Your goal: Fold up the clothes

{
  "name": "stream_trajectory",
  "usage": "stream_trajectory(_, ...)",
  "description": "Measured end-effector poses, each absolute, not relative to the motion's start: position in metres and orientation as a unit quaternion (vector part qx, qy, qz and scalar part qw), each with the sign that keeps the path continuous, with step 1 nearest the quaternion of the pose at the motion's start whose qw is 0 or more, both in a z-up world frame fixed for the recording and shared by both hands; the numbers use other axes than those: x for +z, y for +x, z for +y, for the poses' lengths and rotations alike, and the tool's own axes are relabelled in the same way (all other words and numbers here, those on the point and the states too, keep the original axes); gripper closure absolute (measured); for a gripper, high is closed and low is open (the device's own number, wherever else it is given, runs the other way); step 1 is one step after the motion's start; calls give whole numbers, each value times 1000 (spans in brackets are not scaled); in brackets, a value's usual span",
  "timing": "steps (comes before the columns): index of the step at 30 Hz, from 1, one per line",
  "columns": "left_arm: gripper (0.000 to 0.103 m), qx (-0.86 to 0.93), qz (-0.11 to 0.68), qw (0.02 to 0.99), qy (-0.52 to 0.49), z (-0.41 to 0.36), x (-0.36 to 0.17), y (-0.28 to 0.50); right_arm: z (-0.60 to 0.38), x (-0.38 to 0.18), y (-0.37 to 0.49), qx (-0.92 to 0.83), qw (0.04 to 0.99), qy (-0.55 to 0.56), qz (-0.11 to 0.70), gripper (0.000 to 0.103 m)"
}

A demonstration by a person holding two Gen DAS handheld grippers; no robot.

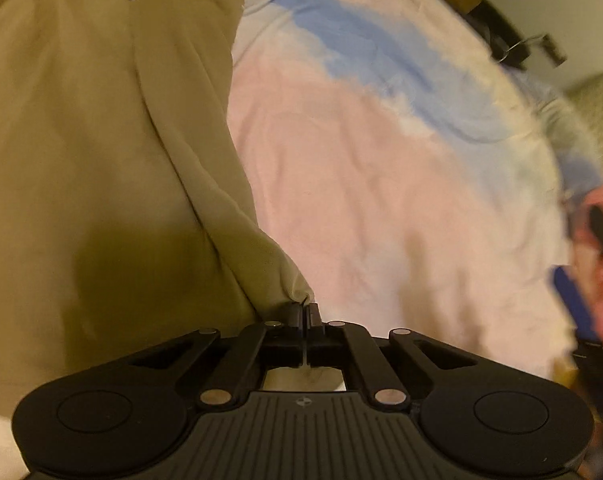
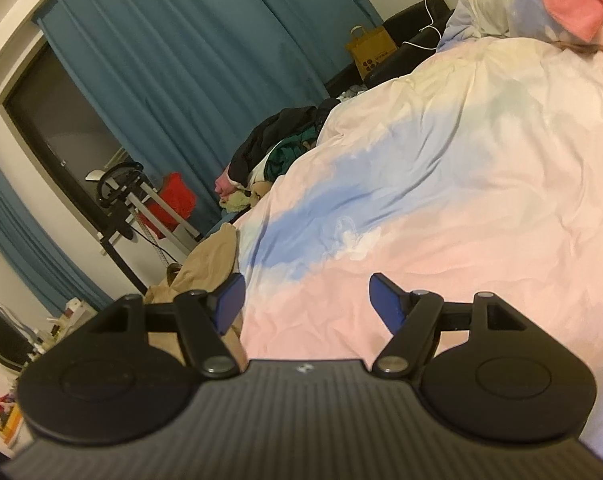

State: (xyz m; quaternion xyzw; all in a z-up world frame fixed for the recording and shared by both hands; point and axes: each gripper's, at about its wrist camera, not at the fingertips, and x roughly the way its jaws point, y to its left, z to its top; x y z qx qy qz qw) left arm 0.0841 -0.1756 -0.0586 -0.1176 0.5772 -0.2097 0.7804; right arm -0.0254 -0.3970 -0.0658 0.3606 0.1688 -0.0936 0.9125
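On the pastel duvet (image 1: 381, 200), to the left in the left wrist view, lies the tan garment (image 1: 93, 152), draped and rumpled, one edge drawn up into a peak. That peak runs straight into the left gripper (image 1: 304, 307), whose fingers are pressed together with the tan cloth pinched between them. The right gripper (image 2: 307, 304) hangs over the pink part of the duvet with its blue-padded fingers (image 2: 231, 300) spread wide and nothing between them; the garment shows just beside its left finger. By my reading, the step in hand is lifting one edge to lay the garment out or start a fold. Next, the free gripper likely needs to take a second edge or corner so the cloth can be drawn taut. A pile of other clothes (image 2: 273, 152) sits at the bed's far edge, before teal curtains (image 2: 181, 60).
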Motion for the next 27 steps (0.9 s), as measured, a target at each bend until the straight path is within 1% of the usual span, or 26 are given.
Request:
stream_trajectory(4,102,-237,548,790,-140,-128,-20,68,-390,-64,-22,-79,917,350,176,31)
stream_trajectory(9,102,-214,546,794,-162,-60,-11,62,-367,-61,-13,-60,926,314,201,31)
stream_trajectory(15,102,-154,580,783,-164,-20,-51,77,-337,-62,-2,-41,933,267,238,31)
stream_trajectory(19,99,-173,579,778,-169,-18,-57,81,-319,-63,0,-23,940,229,252,31)
stream_trajectory(21,83,-176,569,789,-150,-22,-51,80,-313,-63,3,-22,944,209,254,32)
stream_trajectory(22,78,-177,558,799,-134,-26,-46,79,-311,-63,4,-21,946,202,253,32)
stream_trajectory(24,53,-181,532,821,-96,-37,-33,77,-308,-61,3,-12,949,199,244,32)
stream_trajectory(25,47,-179,517,833,-81,-41,-26,78,-306,-59,1,-7,951,198,237,32)
stream_trajectory(26,36,-175,500,845,-68,-45,-18,79,-305,-57,-1,-5,954,195,229,32)
stream_trajectory(27,28,-173,482,857,-58,-49,-10,80,-303,-55,-2,-3,957,191,220,32)
